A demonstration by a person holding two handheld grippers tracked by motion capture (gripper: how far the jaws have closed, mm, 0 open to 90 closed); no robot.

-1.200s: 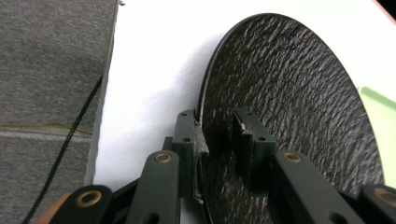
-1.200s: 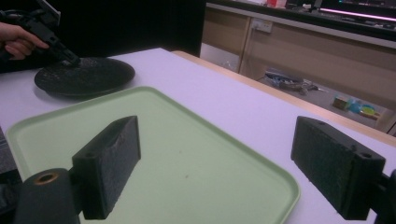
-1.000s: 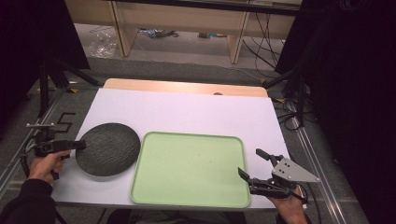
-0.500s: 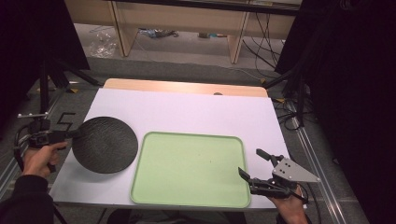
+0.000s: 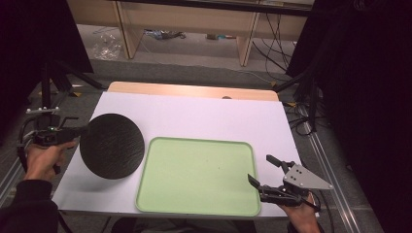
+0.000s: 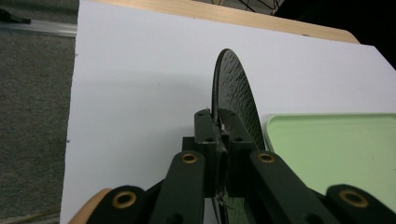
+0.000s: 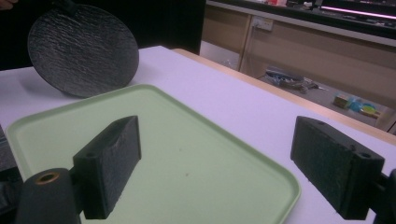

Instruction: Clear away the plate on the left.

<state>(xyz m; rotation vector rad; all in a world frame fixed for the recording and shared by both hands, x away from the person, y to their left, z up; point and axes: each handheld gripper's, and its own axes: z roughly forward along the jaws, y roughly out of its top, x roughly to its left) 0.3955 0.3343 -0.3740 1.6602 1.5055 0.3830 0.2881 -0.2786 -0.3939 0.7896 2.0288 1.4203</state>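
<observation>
- Tilting up since 1 second ago, the black plate [image 5: 112, 145] has left the table, clamped at its rim by the left gripper [image 6: 218, 140], just left of the green tray [image 5: 197, 209].
- Likely heading onto that tray.
- Right gripper [image 5: 265, 172] hovers agape over the tray's right corner, holding nothing.

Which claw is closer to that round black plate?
Left. The left claw is clamped on the black plate at its rim; the right claw sits open across the green tray.

The left tool [image 5: 80, 132] grips a black round plate [image 5: 111, 145] tilted beside the green tray [image 5: 197, 175]; the right tool [image 5: 262, 171] gapes.
</observation>
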